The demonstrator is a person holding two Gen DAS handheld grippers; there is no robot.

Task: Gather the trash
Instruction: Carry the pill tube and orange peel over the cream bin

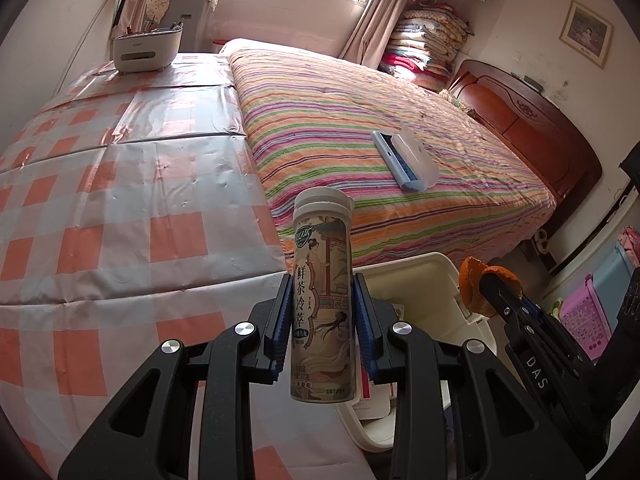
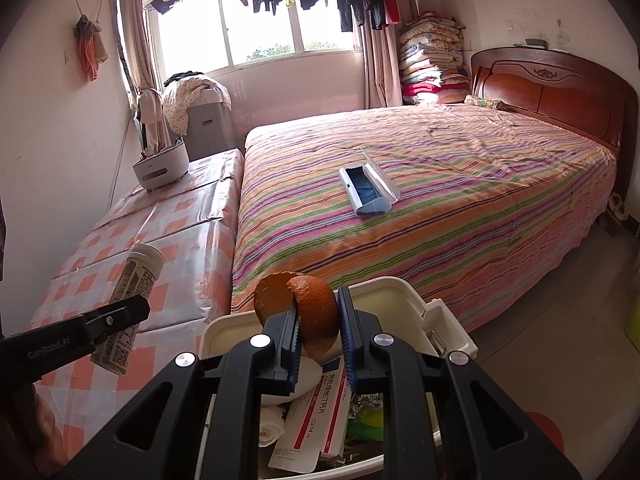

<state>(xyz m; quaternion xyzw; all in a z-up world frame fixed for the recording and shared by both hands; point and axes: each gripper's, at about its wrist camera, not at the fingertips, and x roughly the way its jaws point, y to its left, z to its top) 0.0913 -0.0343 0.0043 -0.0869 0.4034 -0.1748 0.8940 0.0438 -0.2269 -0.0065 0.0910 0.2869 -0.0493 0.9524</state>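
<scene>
Left tongs (image 1: pixel 322 320) grip an upright tube (image 1: pixel 323 300); right tongs (image 2: pixel 319 340) pinch orange peel (image 2: pixel 312 316). The peel hangs directly over the open bin (image 2: pixel 400 292). The tube sits left of it.

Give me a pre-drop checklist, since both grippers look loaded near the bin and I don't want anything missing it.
1. Left gripper clamped on tea tube: ok.
2. Right gripper clamped on orange peel: ok.
3. Peel above the open trash bin: ok.
4. Tube above the bin: cannot tell; it sits near the bin's left rim.
5. Room in the bin beside the medicine box: ok.
6. Tube cap closed: ok.
</scene>
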